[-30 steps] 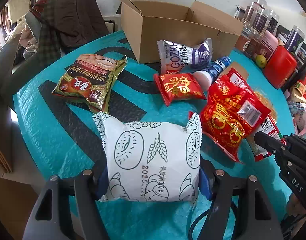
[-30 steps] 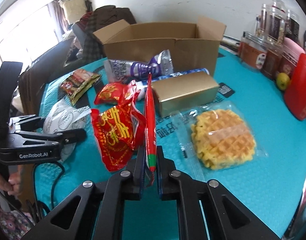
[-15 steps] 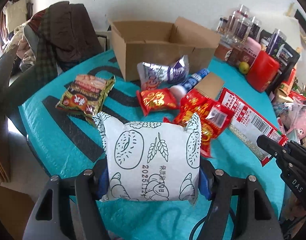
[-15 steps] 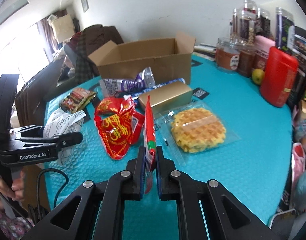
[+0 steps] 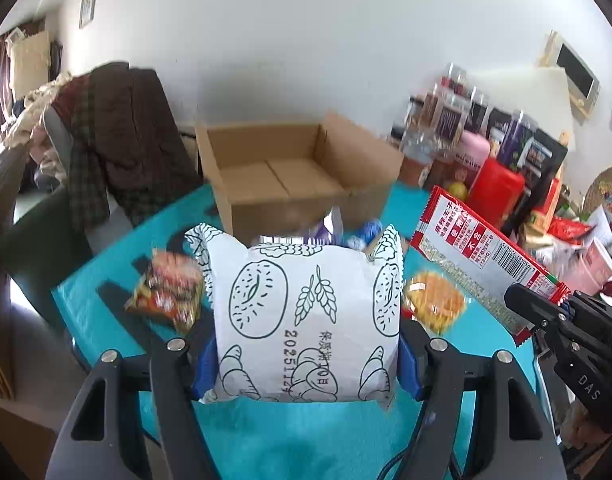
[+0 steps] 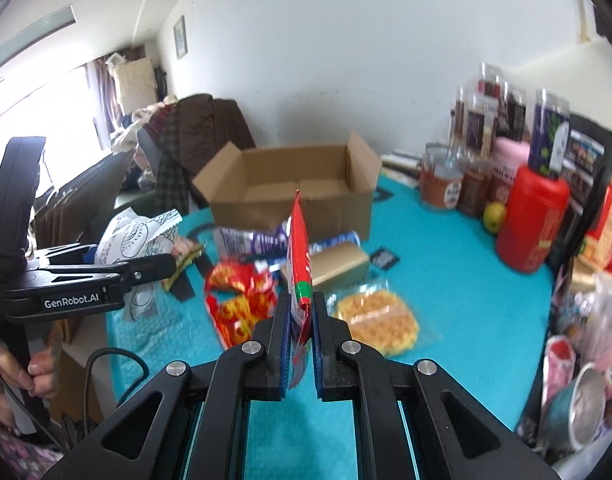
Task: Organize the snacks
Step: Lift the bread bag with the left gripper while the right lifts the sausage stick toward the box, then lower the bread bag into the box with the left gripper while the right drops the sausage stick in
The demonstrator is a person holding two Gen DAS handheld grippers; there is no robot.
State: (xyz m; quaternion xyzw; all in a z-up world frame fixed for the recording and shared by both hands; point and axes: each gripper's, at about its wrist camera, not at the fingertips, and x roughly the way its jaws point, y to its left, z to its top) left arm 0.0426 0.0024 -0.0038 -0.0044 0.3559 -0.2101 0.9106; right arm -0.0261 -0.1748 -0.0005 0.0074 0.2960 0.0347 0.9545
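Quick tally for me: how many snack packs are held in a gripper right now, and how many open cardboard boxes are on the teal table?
Held snack packs: 2 (white bread-print bag, flat red barcode packet)
Open brown cardboard boxes: 1
Total: 3

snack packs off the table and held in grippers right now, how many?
2: white bread bag in the left gripper; flat red pack in the right gripper. Others lie on the table.

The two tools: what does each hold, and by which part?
Left tool grips the white bread bag by its sides; right tool pinches the red packet by its lower end.
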